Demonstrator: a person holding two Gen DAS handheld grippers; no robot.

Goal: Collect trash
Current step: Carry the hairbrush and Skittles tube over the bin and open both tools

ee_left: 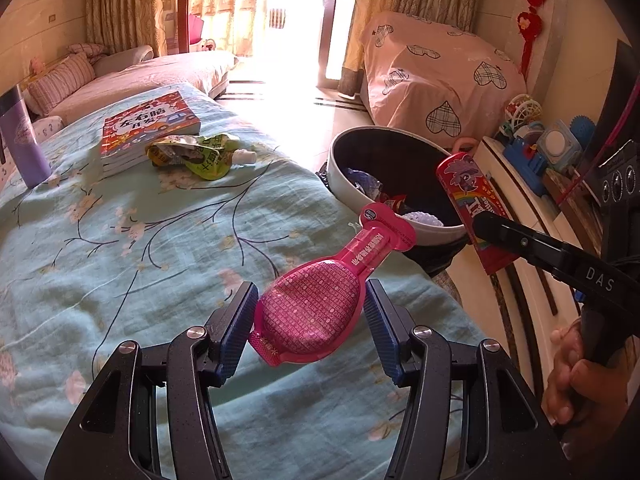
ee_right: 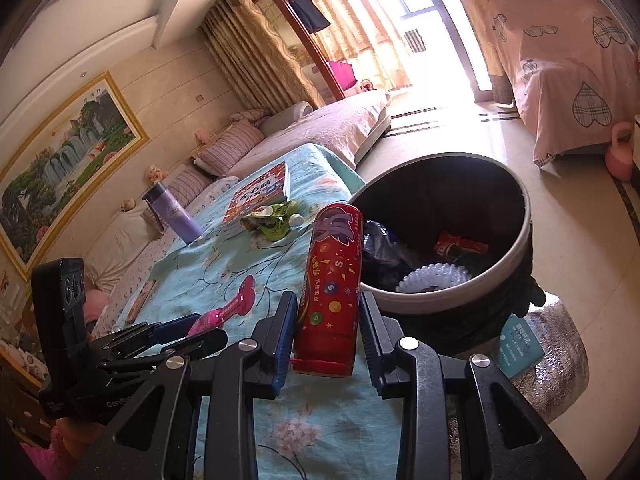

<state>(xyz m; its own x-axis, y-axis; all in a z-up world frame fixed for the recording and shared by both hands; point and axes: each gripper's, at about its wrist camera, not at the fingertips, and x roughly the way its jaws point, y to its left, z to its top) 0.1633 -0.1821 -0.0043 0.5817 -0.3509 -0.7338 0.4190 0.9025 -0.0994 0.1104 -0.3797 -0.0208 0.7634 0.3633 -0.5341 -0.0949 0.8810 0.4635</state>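
Nearest the left camera, the left tongs point(ee_left: 310, 322) clench a pink pouch point(ee_left: 320, 304) above the blanketed bed point(ee_left: 120, 240). Right tongs point(ee_right: 326, 330) grip a red candy tube point(ee_right: 330, 288) near the trash bin point(ee_right: 516, 248). Released early, either could miss the rim. Farther off lies a green wrapper point(ee_left: 196, 154).

**Sunlit living room with covered furniture**

Hard daylight pours through a glass door point(ee_left: 296, 12) at twelve o'clock, washing out the pale tiled floor point(ee_left: 340, 108) below it. Patterned beige curtains point(ee_left: 120, 4) hang on both sides. At ten o'clock a sofa point(ee_left: 160, 72) carries striped cushions point(ee_left: 60, 80). A pink sheet printed with hearts point(ee_left: 436, 76) drapes furniture at one o'clock. A gold-framed waterfall painting point(ee_right: 60, 164) hangs on the cream wall at nine o'clock.
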